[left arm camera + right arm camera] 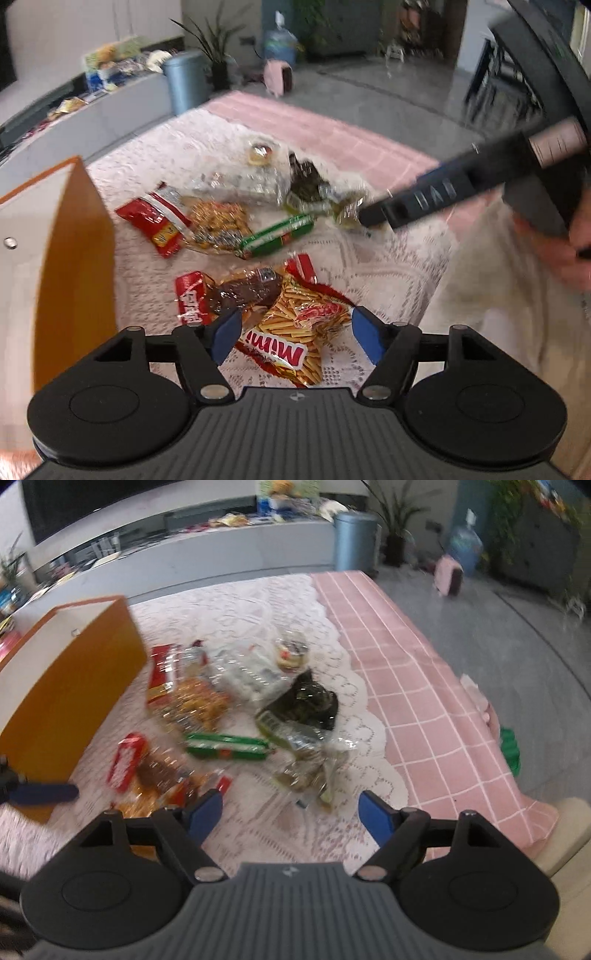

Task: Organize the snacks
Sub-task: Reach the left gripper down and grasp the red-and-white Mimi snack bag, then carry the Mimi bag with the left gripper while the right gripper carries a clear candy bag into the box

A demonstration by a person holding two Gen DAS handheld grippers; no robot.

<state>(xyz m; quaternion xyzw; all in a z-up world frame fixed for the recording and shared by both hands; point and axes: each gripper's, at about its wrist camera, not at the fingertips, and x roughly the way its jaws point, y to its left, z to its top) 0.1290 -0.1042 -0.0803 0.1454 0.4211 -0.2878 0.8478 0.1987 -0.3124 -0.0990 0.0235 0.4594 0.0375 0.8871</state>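
Snacks (pixel 258 236) lie scattered on the table (pixel 369 258), the Mimi packet (pixel 295 332) just ahead between the wide-open, empty left tongs (pixel 295 338), while the right tongs (pixel 291 818), equally open and empty, hover short of the pile.

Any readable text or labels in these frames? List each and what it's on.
"Mimi": upside down on the stick-snack bag.
Embossed letters on the right gripper's finger: blurred, unreadable.
Red packet, green tube pack, red pouch: print too blurred to read.
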